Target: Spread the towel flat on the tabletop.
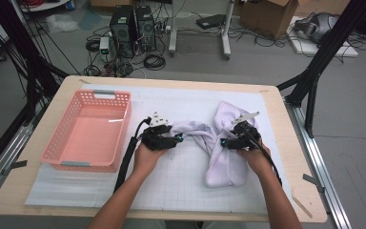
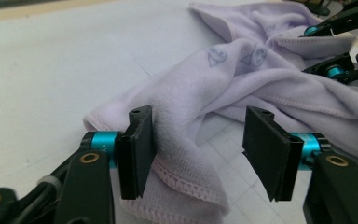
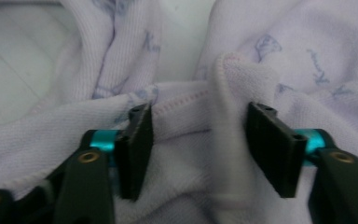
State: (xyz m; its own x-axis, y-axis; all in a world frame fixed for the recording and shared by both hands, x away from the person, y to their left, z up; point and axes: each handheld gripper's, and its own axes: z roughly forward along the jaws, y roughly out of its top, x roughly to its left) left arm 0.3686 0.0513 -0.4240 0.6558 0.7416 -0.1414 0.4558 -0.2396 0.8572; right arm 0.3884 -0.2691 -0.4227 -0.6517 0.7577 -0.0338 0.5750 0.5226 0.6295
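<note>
From the high view, a pink plastic basket with holes in its sides (image 1: 88, 131) is sitting on the left part of the white gridded surface (image 1: 181, 176). Nothing is lying inside the basket. A soft pale purple towel (image 1: 224, 143) is lying crumpled on the right part of the surface, well apart from the basket. The left gripper (image 1: 177, 139) is pointing at the left end of the towel, and the right gripper (image 1: 223, 142) is pointing at the middle of the towel from the right. The towel is lying between the two hands.

In the left gripper view, the two black fingers (image 2: 137, 151) are standing wide apart. A stitched corner of the pale purple towel (image 2: 261, 79) is lying between them. It is touching the inner side of the left finger, and it is staying clear of the right finger. The fingers are not squeezing it. The other gripper (image 2: 338, 51) is showing farther off at the top right, resting against the towel.

In the right gripper view, the two black fingers (image 3: 137, 149) are also standing wide apart. A bunched fold of the towel (image 3: 191, 140) with a stitched edge is sitting between them and under them. The cloth is lying close to both fingers, but they are not pinching it.
</note>
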